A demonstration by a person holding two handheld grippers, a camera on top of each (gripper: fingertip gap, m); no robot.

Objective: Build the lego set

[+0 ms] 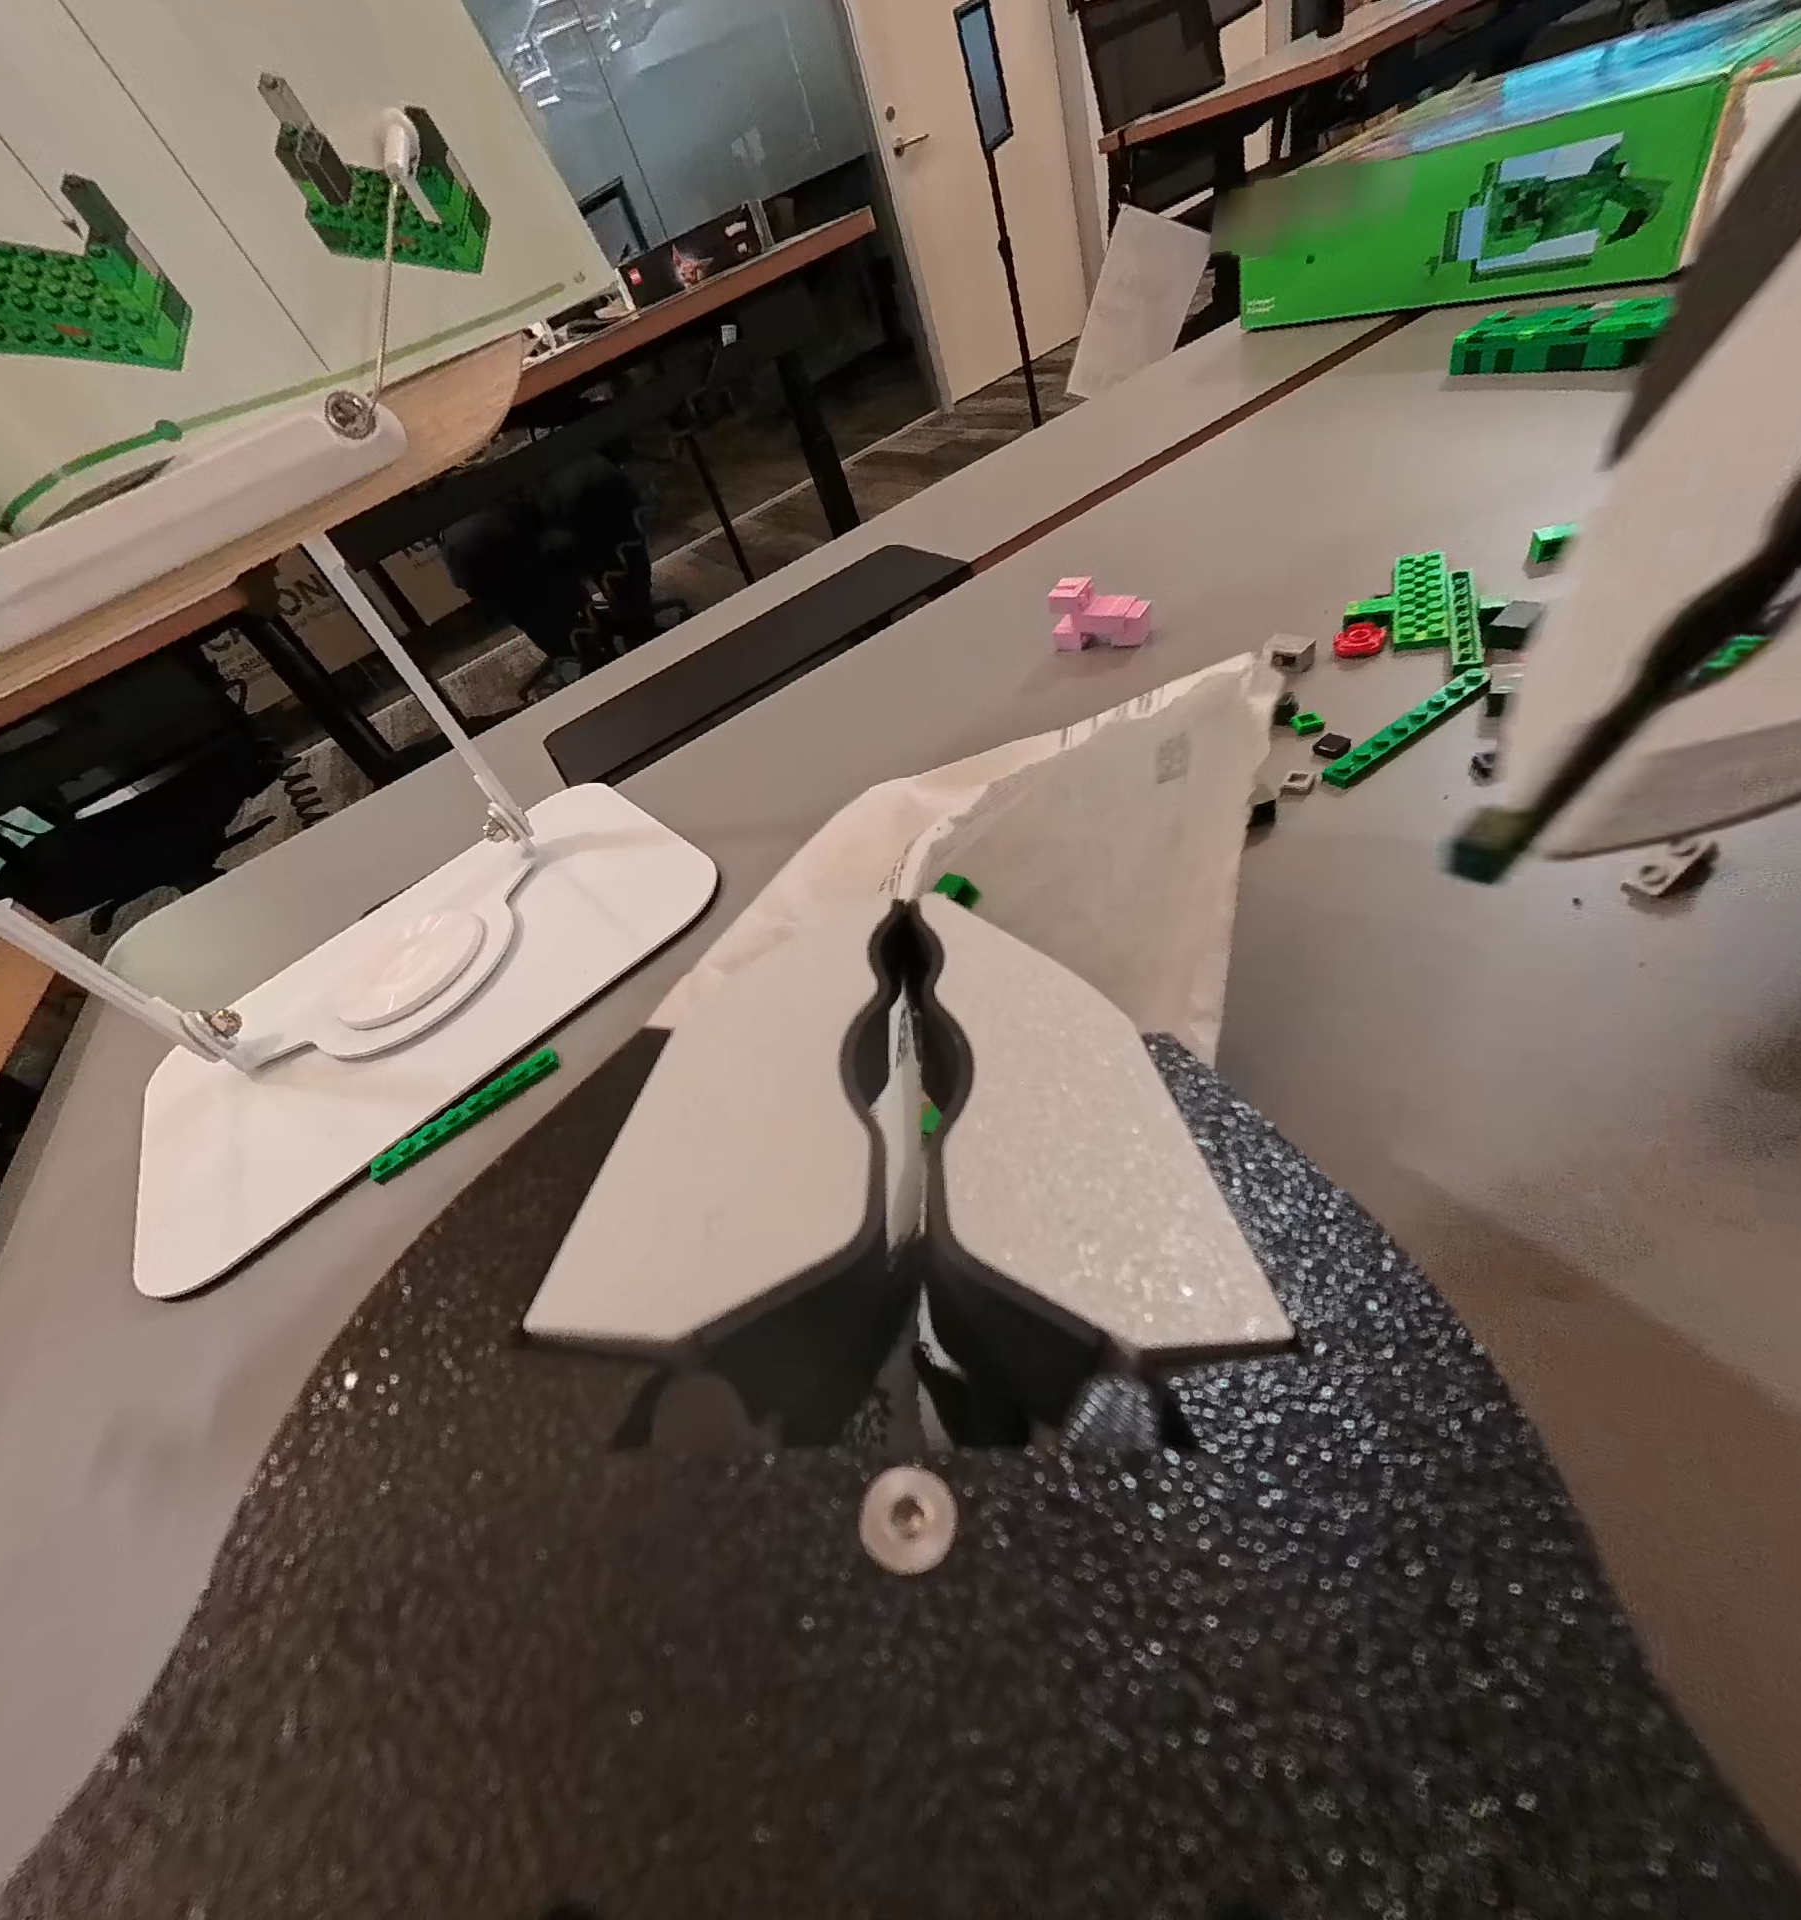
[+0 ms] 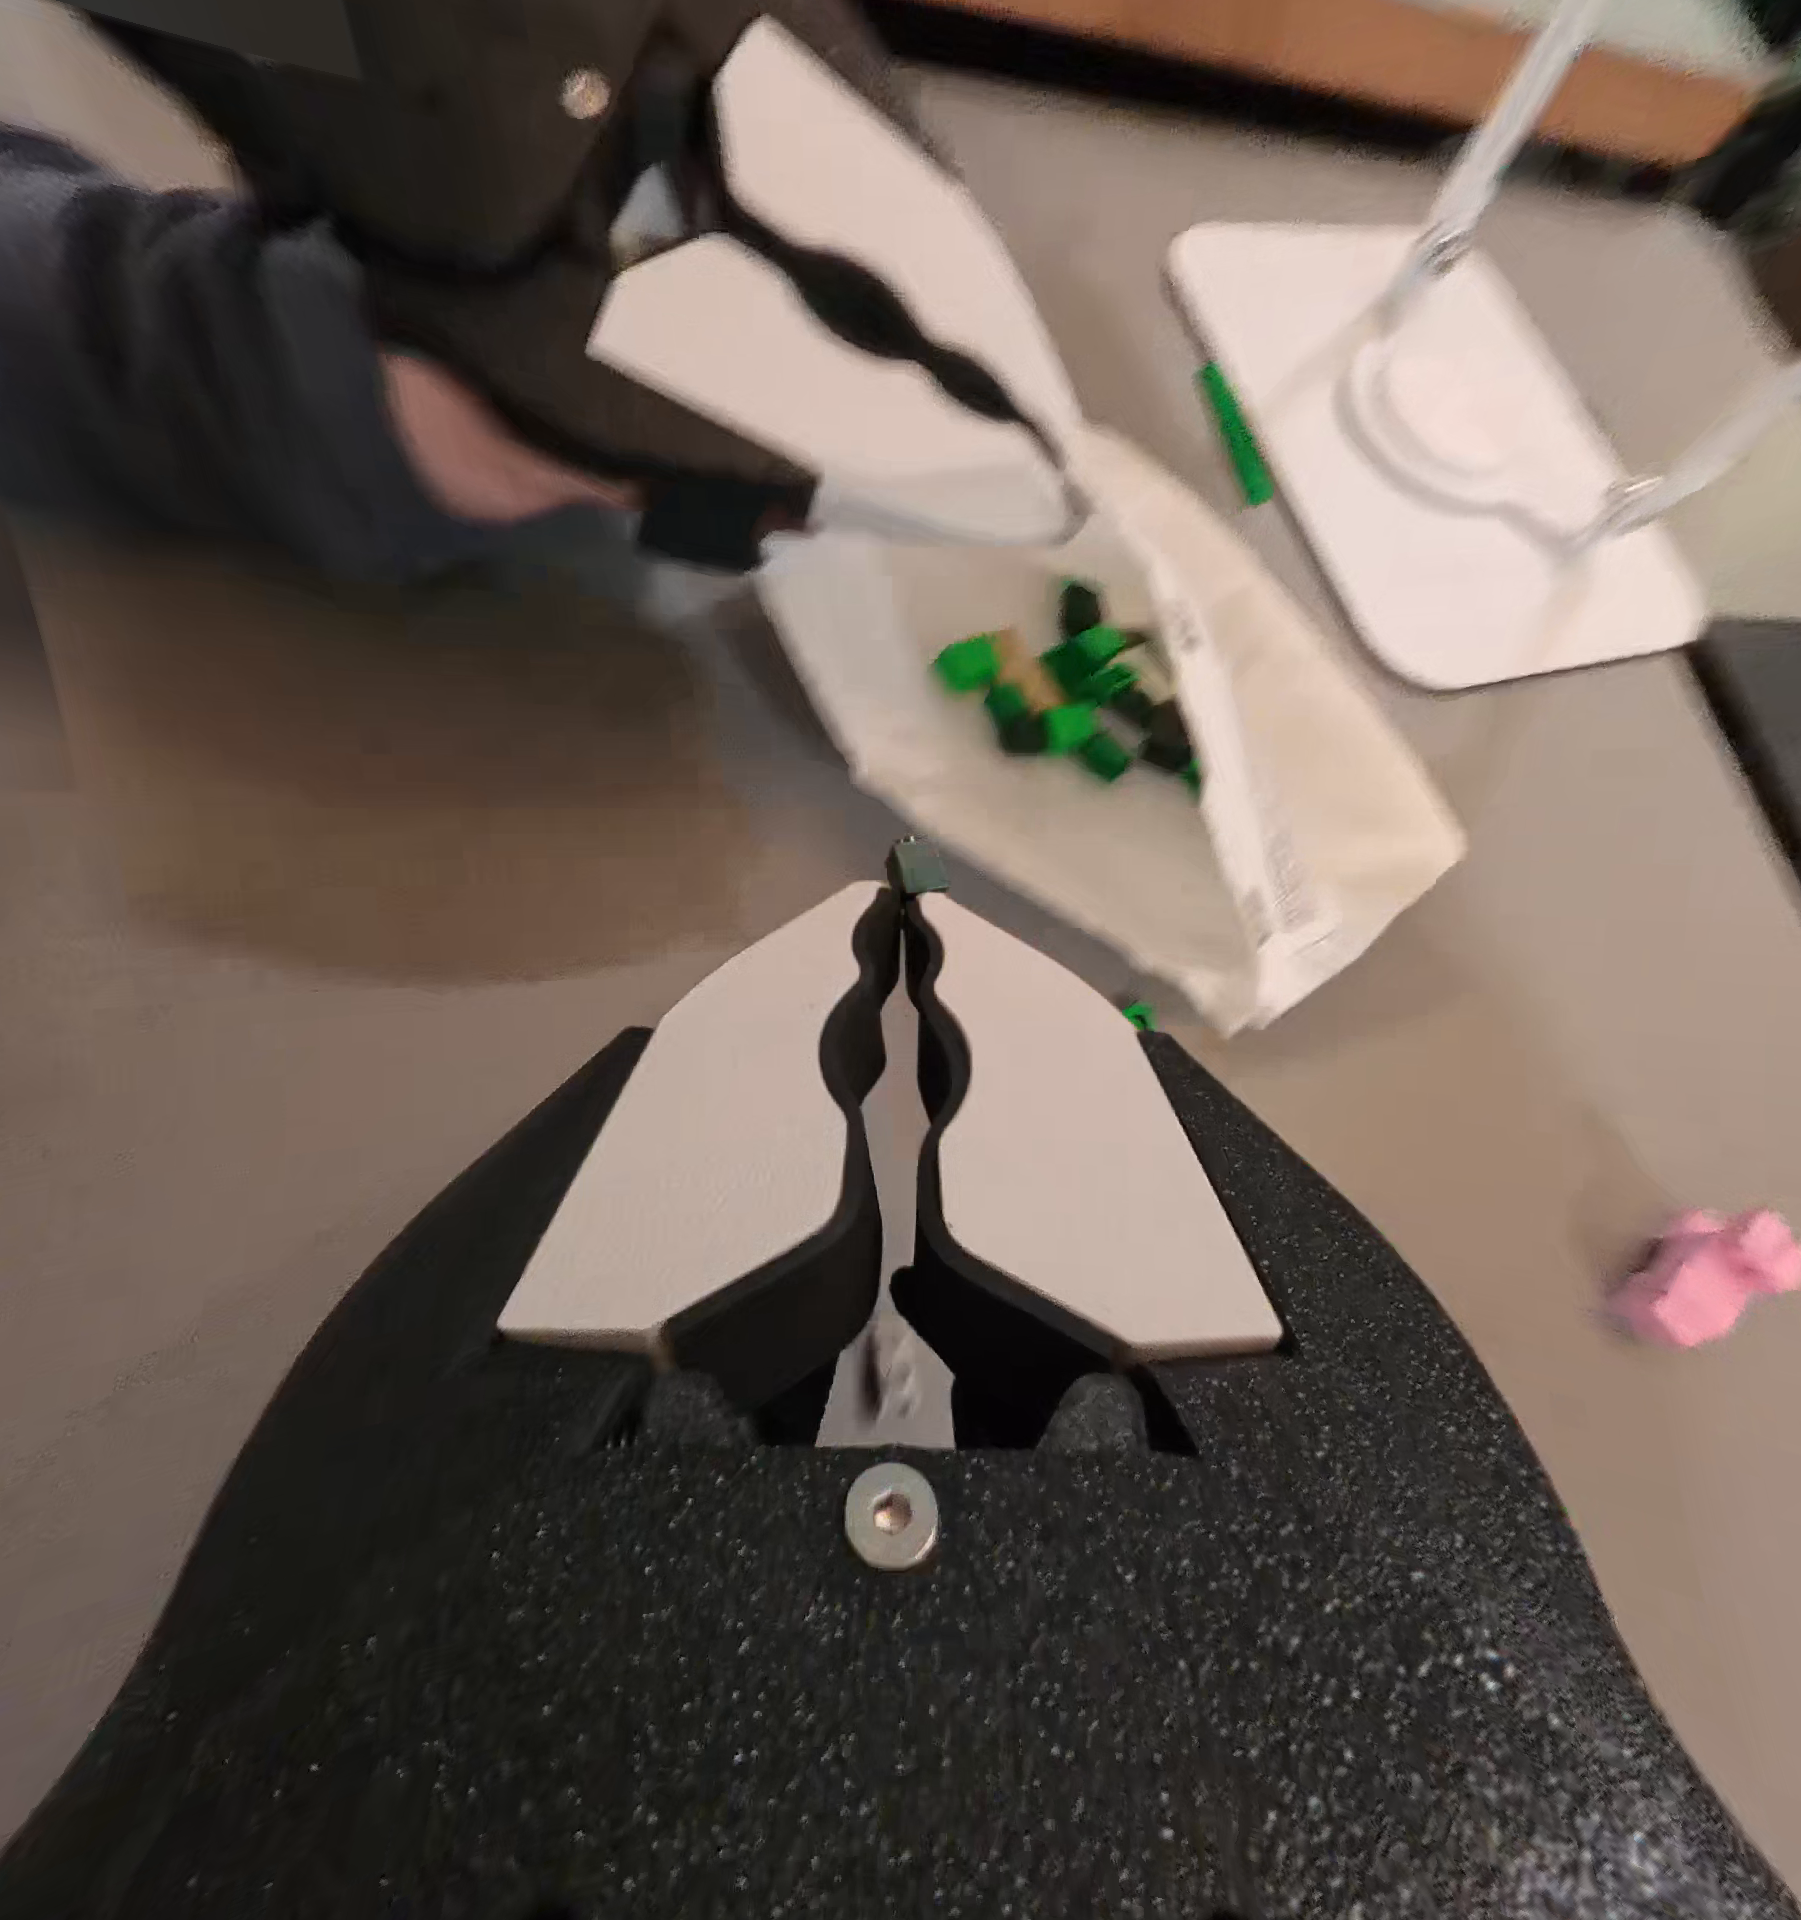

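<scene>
An office: long desks (image 1: 730,270), a glass partition (image 1: 688,114), carpeted floor.

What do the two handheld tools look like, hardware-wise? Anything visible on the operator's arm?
Both match: the left tool and right tool have a black, speckled, rough-textured body that flares wide, and a silver hex-socket screw at centre. Each carries two flat pale grey fingers with black wavy inner edges tapering to a point. No cables show. The operator wears a dark sleeve.

Bag (image 2: 1072,831) bricks (image 2: 1067,691) motion-blurred, shapes unclear; instruction booklet (image 1: 148,208) cropped at frame edge; pink figure (image 2: 1706,1288) smeared.
</scene>
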